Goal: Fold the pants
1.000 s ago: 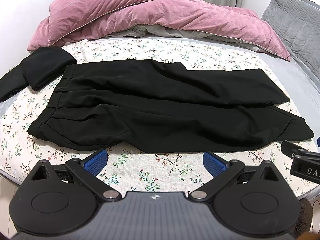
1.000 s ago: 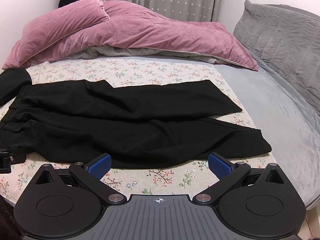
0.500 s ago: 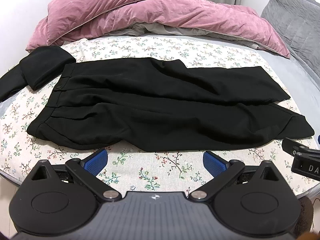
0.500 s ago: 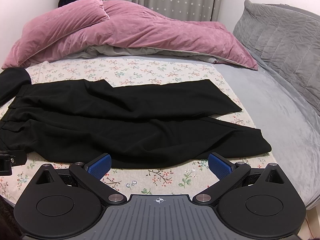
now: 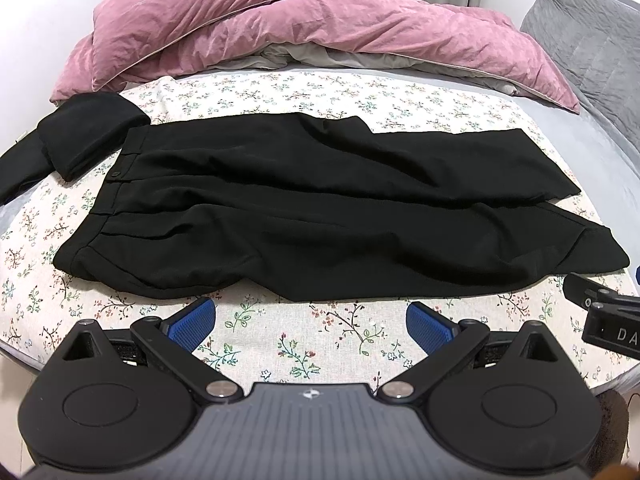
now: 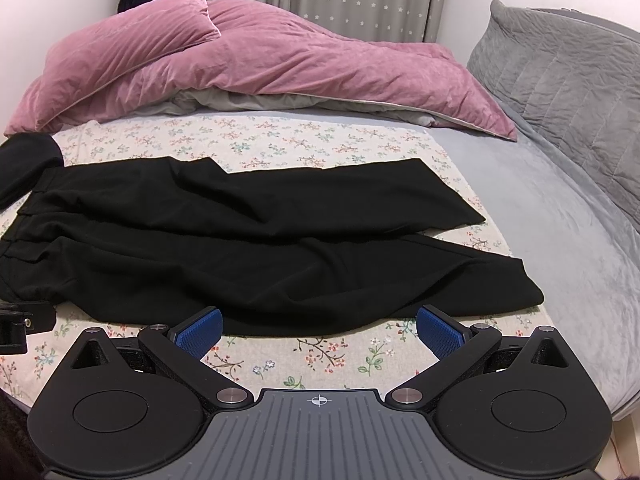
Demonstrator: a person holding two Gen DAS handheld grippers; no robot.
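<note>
Black pants (image 5: 304, 208) lie flat on a floral cloth (image 5: 280, 344) on the bed, waistband to the left, both legs running right. They also show in the right wrist view (image 6: 240, 252). My left gripper (image 5: 310, 322) is open and empty, just short of the near edge of the pants, toward the waist end. My right gripper (image 6: 318, 330) is open and empty, at the near edge of the lower leg, toward the hem end. Each gripper's body shows at the edge of the other's view.
A pink duvet (image 5: 320, 28) and pillow are heaped at the back of the bed. Another folded black garment (image 5: 80, 136) lies at the left by the waistband. Grey cushions (image 6: 568, 92) line the right side over a grey sheet (image 6: 560, 220).
Both grippers have edged slightly forward toward the pants. The jaws stay open and the pants have not moved.
</note>
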